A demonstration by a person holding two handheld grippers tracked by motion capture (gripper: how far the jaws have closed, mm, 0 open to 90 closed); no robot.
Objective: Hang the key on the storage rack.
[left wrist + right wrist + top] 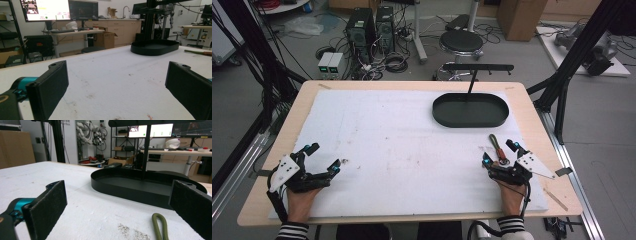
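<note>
Both forearms come in from the near edge of the table (532, 107), striped cuffs at the wrists, each hand wrapped around a gripper resting low over the white foam mat (402, 145). The left gripper (323, 158) sits near the mat's near-left corner, angled toward the centre, its 2 jaws spread wide with nothing between them. The right gripper (500, 152) sits near the near-right corner, pointing away from the person, jaws also spread apart and holding nothing.

A tool with a dark green loop handle (497, 148) lies on the mat between the right gripper's jaws, its far end pointing toward the black oval tray (470, 110). The tray stands at the far right of the mat, with a thin black post rising from its far side.

The right gripper view shows the green loop handle (160, 226) close up between the jaws, speckled debris beside it, and the tray's wall (130, 191) just beyond. The left gripper view shows brownish stains on the mat (105, 80), the tray (155, 47) well off, and the tool (198, 52) lying at the right edge.
</note>
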